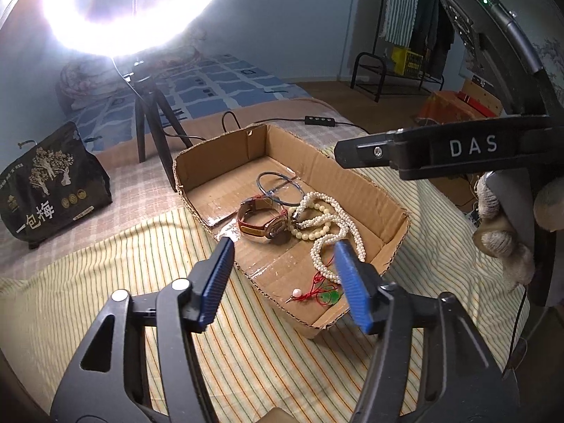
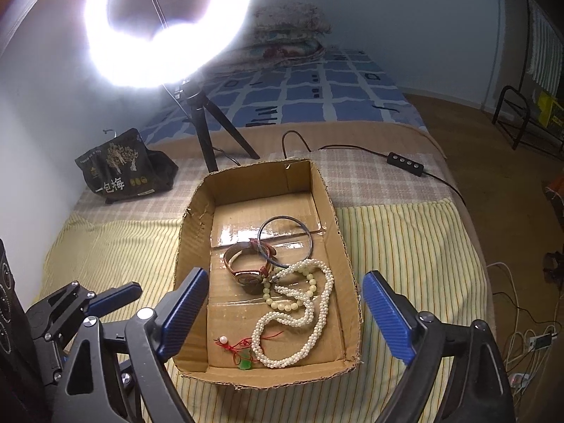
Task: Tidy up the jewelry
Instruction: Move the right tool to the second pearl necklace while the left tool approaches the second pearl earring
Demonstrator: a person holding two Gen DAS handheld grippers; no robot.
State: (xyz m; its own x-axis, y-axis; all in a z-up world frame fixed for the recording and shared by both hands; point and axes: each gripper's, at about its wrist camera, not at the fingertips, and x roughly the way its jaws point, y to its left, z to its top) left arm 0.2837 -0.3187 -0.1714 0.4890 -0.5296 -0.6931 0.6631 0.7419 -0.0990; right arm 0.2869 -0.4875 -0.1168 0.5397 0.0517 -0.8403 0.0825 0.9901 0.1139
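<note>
A shallow cardboard box (image 1: 394, 225) (image 2: 194, 225) lies on a striped cloth. Inside it are a red-strap watch (image 1: 262, 220) (image 2: 246, 268), a dark bangle (image 1: 278, 185) (image 2: 285, 239), a white pearl necklace (image 1: 338, 236) (image 2: 299, 317), a pale bead bracelet (image 1: 312, 234) (image 2: 282, 303) and a red cord with a pearl and a green pendant (image 1: 317, 292) (image 2: 239, 352). My left gripper (image 1: 283, 246) is open and empty just above the box's near edge. My right gripper (image 2: 285, 278) is open and empty above the box; it also shows at the right of the left wrist view (image 1: 440, 151).
A bright ring light on a black tripod (image 1: 151, 120) (image 2: 211, 130) stands behind the box. A black snack bag (image 1: 49, 190) (image 2: 123, 165) sits at the left. A cable with a switch (image 1: 319, 120) (image 2: 405, 164) lies behind. A bed, clothes rack and floor lie beyond.
</note>
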